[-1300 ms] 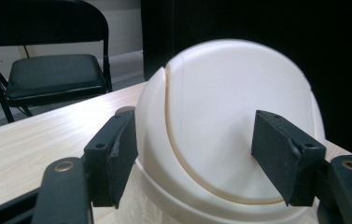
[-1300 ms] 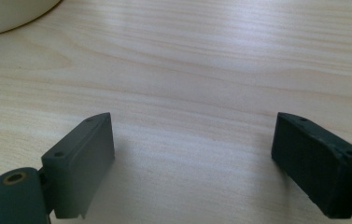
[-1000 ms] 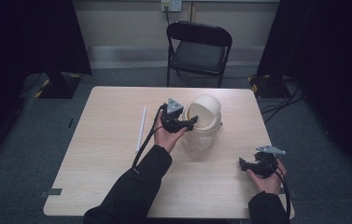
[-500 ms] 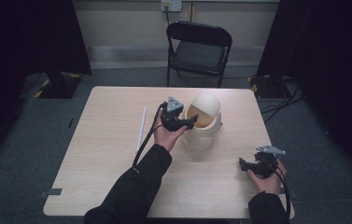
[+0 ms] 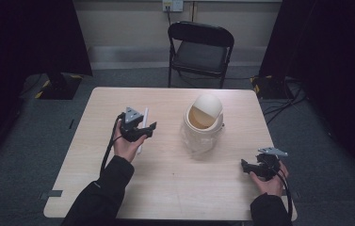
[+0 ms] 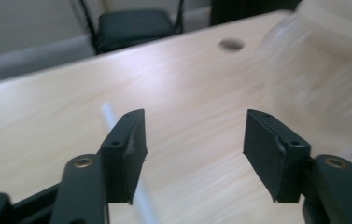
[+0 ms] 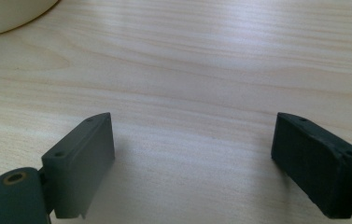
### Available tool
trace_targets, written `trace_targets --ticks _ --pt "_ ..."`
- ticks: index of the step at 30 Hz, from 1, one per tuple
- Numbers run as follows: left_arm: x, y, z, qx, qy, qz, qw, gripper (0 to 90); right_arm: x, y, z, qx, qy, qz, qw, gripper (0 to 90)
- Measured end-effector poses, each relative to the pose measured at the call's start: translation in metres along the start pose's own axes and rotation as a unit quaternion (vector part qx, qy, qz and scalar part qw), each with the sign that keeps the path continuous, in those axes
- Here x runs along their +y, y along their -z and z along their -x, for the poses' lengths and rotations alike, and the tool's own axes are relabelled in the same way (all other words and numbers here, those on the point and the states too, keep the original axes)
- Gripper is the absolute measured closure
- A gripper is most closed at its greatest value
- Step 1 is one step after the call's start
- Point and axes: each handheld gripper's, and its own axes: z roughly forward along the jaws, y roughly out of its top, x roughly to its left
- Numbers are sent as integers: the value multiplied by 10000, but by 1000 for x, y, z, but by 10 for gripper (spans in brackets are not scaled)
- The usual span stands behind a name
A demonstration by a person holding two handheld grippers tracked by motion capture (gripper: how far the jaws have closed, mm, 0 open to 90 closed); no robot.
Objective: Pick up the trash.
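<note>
**A:** Left gripper (image 5: 137, 128) hangs over the white stick (image 5: 143, 126) on the worktop (image 5: 165, 188), jaws spread wide, nothing in them. In the left gripper view the stick (image 6: 110, 116) runs under the left jaw, not between the two. Bin (image 5: 202, 123) sits just to the right, swing lid tipped so you see inside.

**B:** So if it drops straight down, I'd guess one jaw lands on the stick and flicks it away. It looks thin and round, so it'd probably roll.

**A:** Yep. Right gripper (image 5: 259, 168) is parked near the front right corner, jaws apart too, bare wood between them.

**B:** Anything you can't read?

**A:** The gripper covers the stick's middle in the high view. The bin (image 6: 323, 70) is a blur in the left gripper view, cut off at the edge. Can't tell what the stick actually is.
</note>
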Motion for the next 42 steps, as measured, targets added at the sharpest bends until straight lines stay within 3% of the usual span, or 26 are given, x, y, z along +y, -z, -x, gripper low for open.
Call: trace_targets --ticks 2,5,12,14,17,30,33,36,39,42 --pt "-19 -1 -13 141 142 -308 9993 418 0 0 0 -1 1 0 10000 124" --pt "-31 -7 -16 214 163 -549 9981 433 0 0 0 0 -4 -5 10000 125" --pt "-48 -23 -12 258 114 -882 9957 503 0 0 0 3 -1 0 10000 130" --pt "-52 -26 -11 287 30 -1036 9942 524 0 0 0 -1 -4 5 10000 130" --pt "-56 -32 -10 261 87 -1204 9923 573 0 0 0 -3 -2 6 10000 130" --pt "-61 -34 -12 210 313 -1313 9906 756 0 1 0 14 15 21 10000 146" --pt "-62 -33 -16 200 491 -1264 9906 793 0 1 -1 30 31 33 10000 163" --pt "-62 -32 -18 186 444 -1303 9903 795 -1 1 -1 67 63 44 9999 179" --pt "-63 -29 -19 155 567 -1220 9908 796 -1 2 -2 85 90 69 9999 207" --pt "-64 -17 -22 83 558 -1070 9927 796 -2 3 -2 123 128 102 9998 246"
